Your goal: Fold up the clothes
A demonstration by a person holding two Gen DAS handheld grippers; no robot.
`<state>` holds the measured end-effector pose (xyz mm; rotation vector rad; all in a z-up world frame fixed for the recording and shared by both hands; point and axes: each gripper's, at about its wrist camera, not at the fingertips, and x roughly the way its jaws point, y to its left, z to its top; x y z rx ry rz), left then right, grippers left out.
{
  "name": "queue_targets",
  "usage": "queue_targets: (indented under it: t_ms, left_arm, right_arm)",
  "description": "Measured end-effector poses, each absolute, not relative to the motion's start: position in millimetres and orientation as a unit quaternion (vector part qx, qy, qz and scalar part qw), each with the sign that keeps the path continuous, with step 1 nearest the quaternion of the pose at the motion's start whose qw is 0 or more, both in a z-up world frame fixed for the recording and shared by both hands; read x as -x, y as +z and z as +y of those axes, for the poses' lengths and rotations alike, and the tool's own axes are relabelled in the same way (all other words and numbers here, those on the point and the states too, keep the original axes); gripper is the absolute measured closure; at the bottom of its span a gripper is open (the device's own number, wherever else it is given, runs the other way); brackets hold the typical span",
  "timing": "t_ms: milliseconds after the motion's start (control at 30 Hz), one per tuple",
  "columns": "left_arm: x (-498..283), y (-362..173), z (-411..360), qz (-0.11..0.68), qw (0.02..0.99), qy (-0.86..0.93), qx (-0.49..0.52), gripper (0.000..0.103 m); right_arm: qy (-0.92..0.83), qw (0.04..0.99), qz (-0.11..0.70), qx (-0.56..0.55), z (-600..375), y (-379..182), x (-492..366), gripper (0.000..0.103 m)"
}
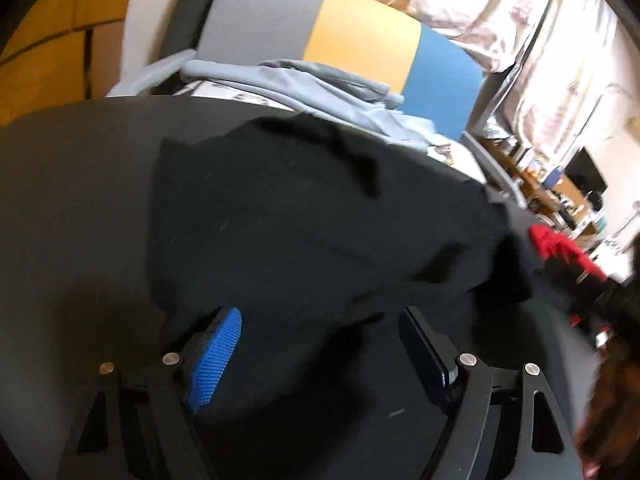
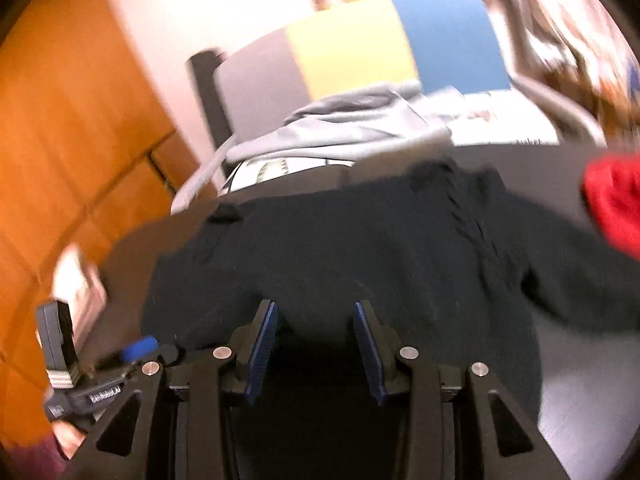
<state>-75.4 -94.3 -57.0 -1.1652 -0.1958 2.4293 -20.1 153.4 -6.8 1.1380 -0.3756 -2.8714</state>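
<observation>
left tongs (image 1: 320,344): jaws wide apart, black sweater (image 1: 304,232) between, nothing pinched
right tongs (image 2: 314,344): open, over sweater's near edge
tabletop (image 1: 72,184): dark; red garment (image 2: 616,204) far right

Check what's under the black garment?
The black garment lies on the dark table, bare around its edges. Anything beneath the cloth is covered, so I can't tell.

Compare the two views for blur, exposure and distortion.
Left wrist view: mild blur, the black garment nearly textureless on the dark table, the curtain bright. Right wrist view: heavy motion smear, the wall blown out, the red garment streaked. Both show fisheye curvature and dark corners.
</observation>
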Motion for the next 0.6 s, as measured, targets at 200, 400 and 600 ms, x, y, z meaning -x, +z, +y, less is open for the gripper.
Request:
queue_targets:
  t_ms: [200, 400, 600]
  left_arm:
    - [73.0, -59.4, -86.1, -0.071, 0.225, 0.877, 0.419, 0.015]
    - [75.8, -63.3, -100.5, -0.138, 0.25, 0.867, 0.409, 0.015]
    - [77.1, -64.2, -115.3, -0.198, 0.265, 0.854, 0.401, 0.015]
  right_arm:
    - [-0.913, -0.004, -0.042, -0.405, 133.6, -27.5, 43.6, 0.062]
    - [-0.905, 0.034, -0.232, -0.355, 197.9, -25.9, 40.0, 0.062]
    - [-0.879, 0.1, -0.307, -0.35, 234.4, -19.7, 55.1, 0.062]
